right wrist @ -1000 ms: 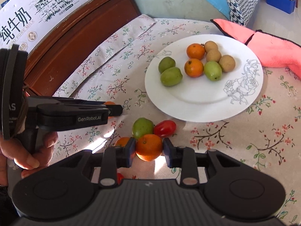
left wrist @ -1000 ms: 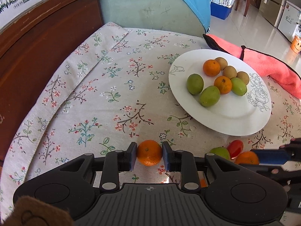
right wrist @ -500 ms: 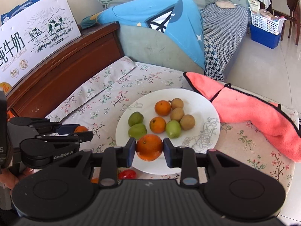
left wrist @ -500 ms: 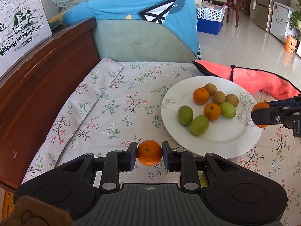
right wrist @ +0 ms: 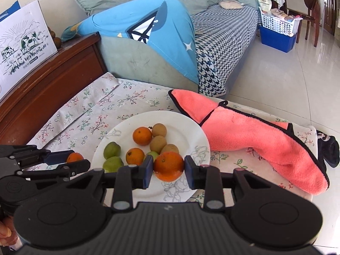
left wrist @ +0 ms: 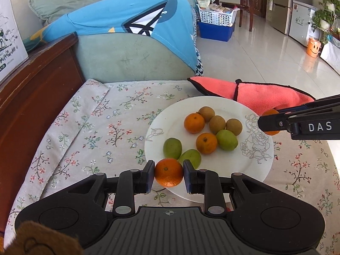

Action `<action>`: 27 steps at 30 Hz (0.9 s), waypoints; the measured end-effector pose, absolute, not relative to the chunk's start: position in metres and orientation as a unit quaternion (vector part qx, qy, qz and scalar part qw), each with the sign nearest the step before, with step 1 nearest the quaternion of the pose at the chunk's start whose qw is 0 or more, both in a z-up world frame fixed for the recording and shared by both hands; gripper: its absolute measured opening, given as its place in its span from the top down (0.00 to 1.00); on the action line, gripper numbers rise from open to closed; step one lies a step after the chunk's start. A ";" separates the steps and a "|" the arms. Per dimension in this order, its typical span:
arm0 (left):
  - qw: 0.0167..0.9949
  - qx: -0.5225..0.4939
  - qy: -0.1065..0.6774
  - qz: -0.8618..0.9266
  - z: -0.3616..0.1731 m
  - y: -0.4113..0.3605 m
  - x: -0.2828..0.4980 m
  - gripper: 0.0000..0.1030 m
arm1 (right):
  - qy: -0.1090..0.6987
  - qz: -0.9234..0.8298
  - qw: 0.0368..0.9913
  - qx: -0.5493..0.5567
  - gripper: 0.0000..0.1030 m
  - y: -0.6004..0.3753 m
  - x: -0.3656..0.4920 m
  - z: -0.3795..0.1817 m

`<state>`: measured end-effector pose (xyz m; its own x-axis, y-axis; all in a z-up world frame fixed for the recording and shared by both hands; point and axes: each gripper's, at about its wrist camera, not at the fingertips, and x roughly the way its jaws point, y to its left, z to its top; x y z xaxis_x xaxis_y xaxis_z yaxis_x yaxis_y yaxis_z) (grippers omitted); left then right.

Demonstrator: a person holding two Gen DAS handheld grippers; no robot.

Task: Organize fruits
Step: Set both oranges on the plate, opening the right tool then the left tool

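Observation:
A white plate (left wrist: 225, 170) (right wrist: 184, 127) on the floral cloth holds two oranges, three green fruits and three brown fruits. My left gripper (left wrist: 169, 175) is shut on a small orange (left wrist: 169, 175), held over the plate's near left rim. My right gripper (right wrist: 169, 166) is shut on another orange (right wrist: 169, 165), hanging above the plate's near side. In the left wrist view the right gripper (left wrist: 271, 122) comes in from the right edge with its orange (left wrist: 269, 112). The right wrist view shows the left gripper (right wrist: 74, 159) at the lower left with its orange (right wrist: 74, 157).
A pink towel (right wrist: 255, 136) (left wrist: 255, 93) lies behind and right of the plate. A wooden bed frame (left wrist: 31, 89) runs along the left with a milk carton box (right wrist: 21, 42) on it. A sofa with a blue garment (left wrist: 127, 21) stands behind the table.
Both grippers have lifted off the cloth with their oranges and moved over the plate. The loose fruits on the cloth near the front have dropped out of view.

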<state>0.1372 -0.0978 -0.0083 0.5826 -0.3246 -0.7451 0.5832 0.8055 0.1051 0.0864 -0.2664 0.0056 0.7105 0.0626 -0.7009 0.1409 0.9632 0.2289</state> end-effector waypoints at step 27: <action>0.867 0.141 0.396 -0.267 -0.008 -0.121 0.148 0.64 | 0.390 -0.035 0.893 0.223 0.66 -0.286 0.111 -0.010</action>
<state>0.1483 -0.1211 -0.0080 0.5442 -0.3519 -0.7616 0.5747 0.8177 0.0329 0.1113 -0.2859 -0.0101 0.6937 0.1113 -0.7116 0.2364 0.8981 0.3709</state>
